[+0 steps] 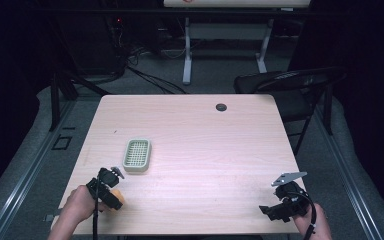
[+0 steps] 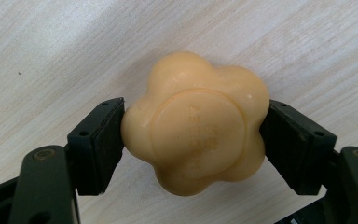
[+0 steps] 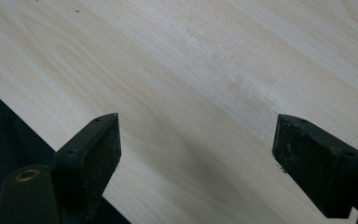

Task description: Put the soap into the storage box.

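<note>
We've the left hand-held gripper (image 2: 193, 140) clenched on the pale-orange flower-shaped soap bar (image 2: 196, 128); lift & drop into green slotted plastic tray (image 1: 137, 155) left; right hand-held gripper (image 3: 196, 154) agape, idle.

Table (image 1: 205, 130) is mostly bare wood, tons of room across the middle and right. Only the green soap dish (image 1: 137, 155) sits in the way, just beyond the left gripper (image 1: 111, 190).

Soap (image 1: 117, 198) before tray (image 1: 137, 154), on table (image 1: 205, 145)
</note>
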Demonstrator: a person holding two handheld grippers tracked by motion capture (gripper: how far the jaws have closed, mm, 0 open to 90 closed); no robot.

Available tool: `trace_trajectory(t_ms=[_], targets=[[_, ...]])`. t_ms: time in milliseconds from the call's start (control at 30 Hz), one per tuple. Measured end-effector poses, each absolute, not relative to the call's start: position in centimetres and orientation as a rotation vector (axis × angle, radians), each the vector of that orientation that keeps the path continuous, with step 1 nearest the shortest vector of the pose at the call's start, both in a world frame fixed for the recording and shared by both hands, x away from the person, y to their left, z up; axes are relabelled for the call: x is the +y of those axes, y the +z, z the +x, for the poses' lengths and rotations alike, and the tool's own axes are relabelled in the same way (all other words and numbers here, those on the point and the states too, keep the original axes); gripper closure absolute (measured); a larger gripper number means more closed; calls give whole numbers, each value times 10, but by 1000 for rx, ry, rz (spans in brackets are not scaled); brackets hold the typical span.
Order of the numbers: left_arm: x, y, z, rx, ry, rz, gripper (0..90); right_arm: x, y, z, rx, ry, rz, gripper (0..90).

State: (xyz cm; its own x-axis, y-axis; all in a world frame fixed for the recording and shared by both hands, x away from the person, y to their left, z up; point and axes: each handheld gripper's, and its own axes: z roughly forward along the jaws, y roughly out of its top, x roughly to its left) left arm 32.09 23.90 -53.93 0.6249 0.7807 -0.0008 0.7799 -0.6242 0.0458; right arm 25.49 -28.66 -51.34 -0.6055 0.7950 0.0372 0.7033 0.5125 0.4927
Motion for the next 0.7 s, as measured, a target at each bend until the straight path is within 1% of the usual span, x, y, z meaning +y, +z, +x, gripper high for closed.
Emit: trace_trajectory(t_ms=[300, 700], targets=[[238, -543, 329, 1352, -41, 2824, 258, -286, -513, 254, 2574, 665, 1273, 151], [236, -544, 329, 1334, -25, 2843, 267, -285, -514, 253, 2583, 662, 1275, 151]])
